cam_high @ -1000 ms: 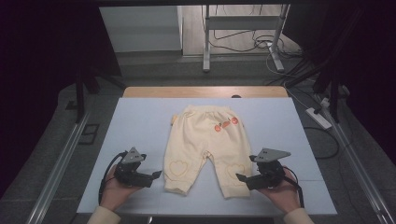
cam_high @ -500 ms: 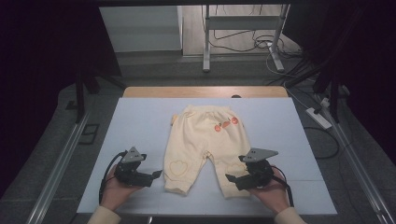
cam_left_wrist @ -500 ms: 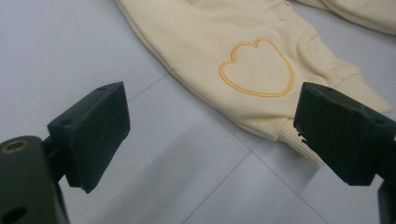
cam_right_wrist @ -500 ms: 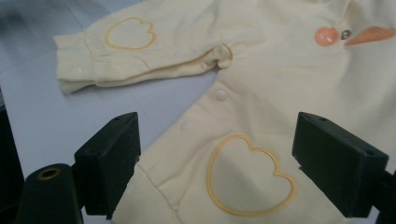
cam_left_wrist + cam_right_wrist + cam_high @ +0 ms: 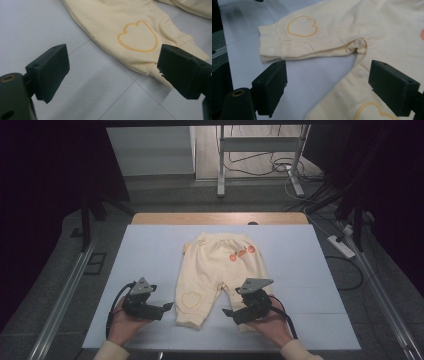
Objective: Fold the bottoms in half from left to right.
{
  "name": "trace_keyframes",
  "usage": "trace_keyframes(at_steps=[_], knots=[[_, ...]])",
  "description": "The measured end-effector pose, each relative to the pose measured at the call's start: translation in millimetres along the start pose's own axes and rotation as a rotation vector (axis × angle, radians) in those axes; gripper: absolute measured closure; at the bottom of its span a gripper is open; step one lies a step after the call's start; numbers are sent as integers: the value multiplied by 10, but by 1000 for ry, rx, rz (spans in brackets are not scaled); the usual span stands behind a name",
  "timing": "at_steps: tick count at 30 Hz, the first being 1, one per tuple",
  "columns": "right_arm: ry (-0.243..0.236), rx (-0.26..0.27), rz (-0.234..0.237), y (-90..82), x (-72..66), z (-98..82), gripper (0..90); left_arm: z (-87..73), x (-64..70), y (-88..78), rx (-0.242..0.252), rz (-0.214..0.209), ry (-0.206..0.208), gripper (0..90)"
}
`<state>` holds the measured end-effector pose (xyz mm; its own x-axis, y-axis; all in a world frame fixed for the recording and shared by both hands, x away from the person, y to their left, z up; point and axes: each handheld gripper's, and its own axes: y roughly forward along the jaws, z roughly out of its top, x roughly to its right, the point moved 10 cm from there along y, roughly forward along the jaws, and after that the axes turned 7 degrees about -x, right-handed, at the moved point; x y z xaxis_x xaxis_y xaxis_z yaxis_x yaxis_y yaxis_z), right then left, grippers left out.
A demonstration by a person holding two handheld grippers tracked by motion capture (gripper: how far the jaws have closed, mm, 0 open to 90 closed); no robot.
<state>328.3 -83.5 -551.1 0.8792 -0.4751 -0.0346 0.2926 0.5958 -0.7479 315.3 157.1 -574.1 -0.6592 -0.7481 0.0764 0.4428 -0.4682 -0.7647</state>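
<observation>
Two grippers, left gripper (image 5: 167, 307) and right gripper (image 5: 227, 312), both gaping wide beside the cream trousers (image 5: 212, 270). Risk of snagging just one cloth layer, or bunching the leg cuff (image 5: 162, 76) sideways.

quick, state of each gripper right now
Left gripper: open, holding nothing, beside the cuff of the baby pants.
Right gripper: open, holding nothing, over the pants' other leg.

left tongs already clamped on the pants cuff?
No, in the left gripper view the left tongs stand wide open over the table, with the baby pants cuff lying ungripped between the jaws.
</observation>
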Motion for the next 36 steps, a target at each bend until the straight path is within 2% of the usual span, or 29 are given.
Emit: trace_keyframes(at_steps=[16, 36], knots=[[-62, -7, 41, 249, -241, 253, 154, -5, -8, 3, 0, 5, -4, 109], [-129, -46, 102, 547, -573, 376, 154, -3, -18, 5, 3, 7, -4, 108]])
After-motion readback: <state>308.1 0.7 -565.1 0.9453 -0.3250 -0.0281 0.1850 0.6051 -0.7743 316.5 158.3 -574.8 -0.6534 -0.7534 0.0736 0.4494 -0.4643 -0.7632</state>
